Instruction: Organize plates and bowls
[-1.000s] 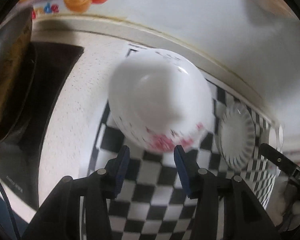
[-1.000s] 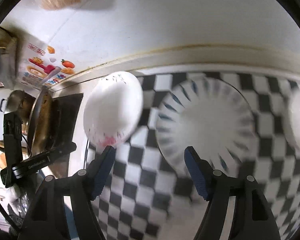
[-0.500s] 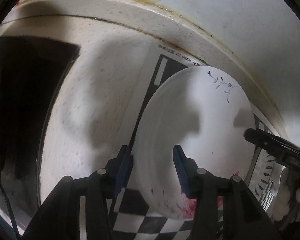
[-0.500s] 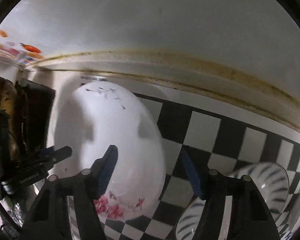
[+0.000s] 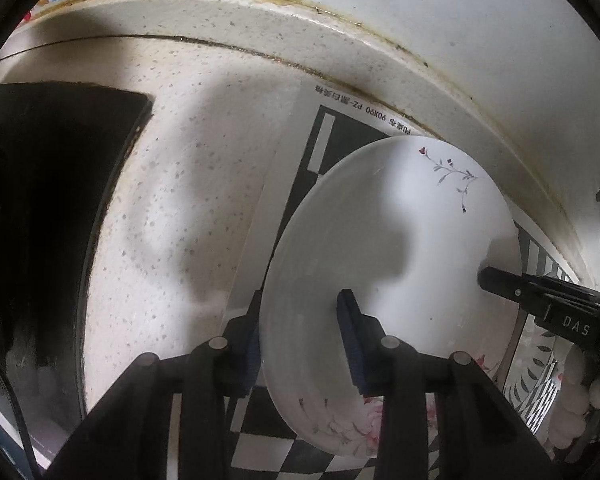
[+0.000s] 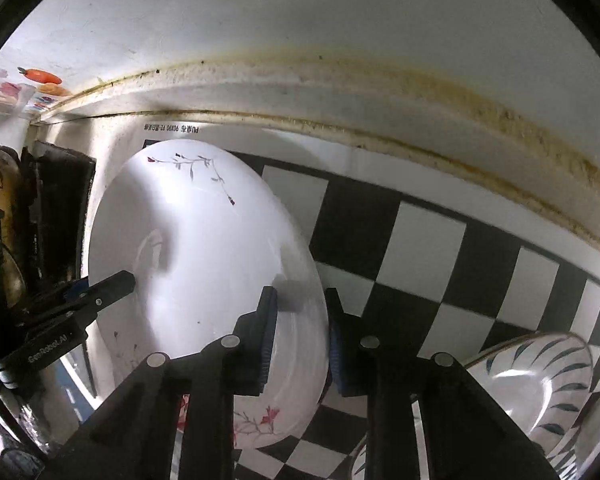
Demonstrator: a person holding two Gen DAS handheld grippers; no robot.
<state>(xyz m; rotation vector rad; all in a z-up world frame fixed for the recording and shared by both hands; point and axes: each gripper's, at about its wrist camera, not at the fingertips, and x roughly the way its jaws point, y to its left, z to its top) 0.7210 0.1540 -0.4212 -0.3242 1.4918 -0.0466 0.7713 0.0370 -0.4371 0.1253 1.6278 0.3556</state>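
Left wrist view: left gripper [image 5: 300, 316] clamps white floral plate [image 5: 400, 272] left rim; right gripper [image 6: 300, 312] just closed, grips right rim.

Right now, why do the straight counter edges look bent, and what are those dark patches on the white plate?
Left wrist view: fisheye lens bows the counter edge; gripper shadows darken the plate. Right wrist view: same curving, a softer shadow on the plate, both sharp.
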